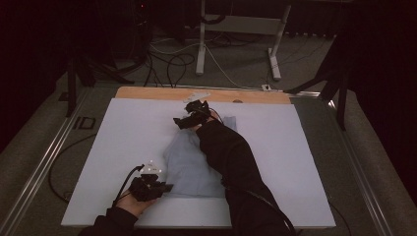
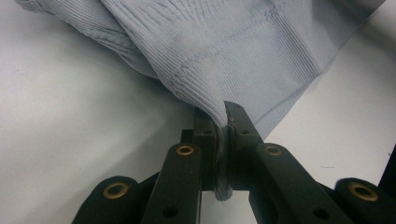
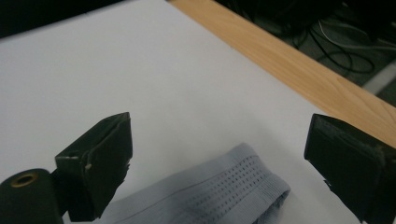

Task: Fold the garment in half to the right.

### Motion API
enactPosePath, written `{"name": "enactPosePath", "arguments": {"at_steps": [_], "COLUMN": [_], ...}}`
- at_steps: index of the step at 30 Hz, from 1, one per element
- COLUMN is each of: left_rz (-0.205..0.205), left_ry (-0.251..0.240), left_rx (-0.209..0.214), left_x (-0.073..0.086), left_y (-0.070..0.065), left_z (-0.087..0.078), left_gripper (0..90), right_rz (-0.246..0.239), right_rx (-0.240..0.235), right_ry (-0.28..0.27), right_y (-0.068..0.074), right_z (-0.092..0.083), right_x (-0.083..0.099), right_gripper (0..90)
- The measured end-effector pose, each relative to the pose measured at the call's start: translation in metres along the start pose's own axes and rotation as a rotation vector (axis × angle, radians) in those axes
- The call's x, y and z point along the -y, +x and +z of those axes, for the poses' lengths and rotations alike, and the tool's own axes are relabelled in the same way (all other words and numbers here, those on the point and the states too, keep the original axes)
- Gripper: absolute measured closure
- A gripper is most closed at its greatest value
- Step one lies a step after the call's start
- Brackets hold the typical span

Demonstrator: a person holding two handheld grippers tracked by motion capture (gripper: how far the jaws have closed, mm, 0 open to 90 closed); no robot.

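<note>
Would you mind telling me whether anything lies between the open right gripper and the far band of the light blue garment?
Nothing visible does: the right gripper hangs open over the garment, with bare white board around the band.

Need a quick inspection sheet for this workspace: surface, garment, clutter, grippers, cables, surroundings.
Surface: white board on a table with a bare wooden edge along the far side.
Job's things: pale blue knit garment lying rumpled mid-board; ribbed hem shows in the left gripper view, a perforated band end in the right gripper view.
Clutter: small white object on the wooden edge, too small to identify.
Grippers: left gripper shut on the garment's hem at the near-left corner; right gripper open, above the garment's far end, not touching it.
Cables: gripper cable trailing from the left gripper; loose cables on the floor beyond.
Surroundings: dark room, white desk legs, black stand legs.
</note>
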State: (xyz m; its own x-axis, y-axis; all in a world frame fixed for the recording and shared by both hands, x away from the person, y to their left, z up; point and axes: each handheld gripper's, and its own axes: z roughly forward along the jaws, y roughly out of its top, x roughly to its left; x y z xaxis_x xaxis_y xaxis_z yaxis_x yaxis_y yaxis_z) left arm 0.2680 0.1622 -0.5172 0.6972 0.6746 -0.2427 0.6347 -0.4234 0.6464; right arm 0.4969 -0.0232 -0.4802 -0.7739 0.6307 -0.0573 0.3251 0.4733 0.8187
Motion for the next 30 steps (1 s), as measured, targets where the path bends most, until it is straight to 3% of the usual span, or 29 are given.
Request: {"name": "enactPosePath", "arguments": {"at_steps": [5,19,23,30], "left_rz": [-0.004,-0.008,-0.012,-0.007], "left_ry": [-0.009,-0.018,-0.018,-0.018], "left_rx": [0.011,0.025,0.028,0.026], "left_x": [-0.001,-0.001,-0.001,-0.002], "left_y": [0.001,0.002,0.003,0.002], "left_z": [-0.001,-0.003,-0.003,-0.002], "left_gripper": [85.4,85.7,85.7,85.8], "right_rz": [0.009,0.14,0.15,0.12], "right_rx": [0.036,0.106,0.1,0.117], "right_ry": [0.052,0.18,0.204,0.265], "right_y": [0.001,-0.008,-0.008,-0.006], "right_z": [0.015,0.043,0.05,0.056], "right_x": [-0.001,0.0,0.005,0.008], "right_gripper": [8.7,22.9,25.9,35.5]}}
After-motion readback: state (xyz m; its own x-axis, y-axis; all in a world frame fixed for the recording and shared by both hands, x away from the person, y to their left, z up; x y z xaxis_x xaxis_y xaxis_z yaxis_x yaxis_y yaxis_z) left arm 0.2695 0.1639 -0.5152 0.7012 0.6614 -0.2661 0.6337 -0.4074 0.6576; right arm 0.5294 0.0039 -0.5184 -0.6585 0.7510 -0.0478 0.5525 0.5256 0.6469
